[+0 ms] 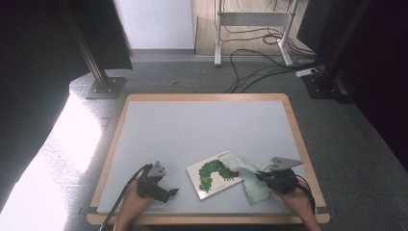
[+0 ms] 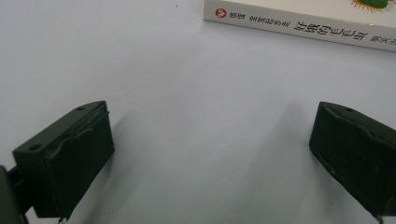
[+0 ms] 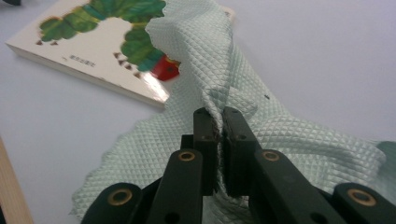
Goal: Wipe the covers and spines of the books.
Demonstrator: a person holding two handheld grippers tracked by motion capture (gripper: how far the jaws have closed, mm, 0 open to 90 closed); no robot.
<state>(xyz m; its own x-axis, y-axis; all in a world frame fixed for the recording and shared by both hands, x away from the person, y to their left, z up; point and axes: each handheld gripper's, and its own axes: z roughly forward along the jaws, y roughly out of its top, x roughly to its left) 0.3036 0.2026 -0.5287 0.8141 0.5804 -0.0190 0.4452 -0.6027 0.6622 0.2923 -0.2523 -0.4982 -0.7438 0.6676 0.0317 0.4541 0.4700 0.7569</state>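
Note:
A white picture book (image 1: 215,174) with a green caterpillar on its cover lies on the table near the front edge. A pale green quilted cloth (image 1: 251,179) drapes from the book's right corner down onto the mat. My right gripper (image 1: 263,176) is shut on a pinched fold of that cloth (image 3: 224,79), lifting it off the surface beside the book (image 3: 88,46). My left gripper (image 1: 171,192) rests low on the mat left of the book, jaws wide open with bare mat between them (image 2: 210,154). The book's spine (image 2: 303,25) shows ahead of it.
The grey mat (image 1: 202,130) covers a wooden table (image 1: 207,96). Beyond the table stand black frame posts (image 1: 98,77), a white stand (image 1: 219,43) and floor cables (image 1: 260,62).

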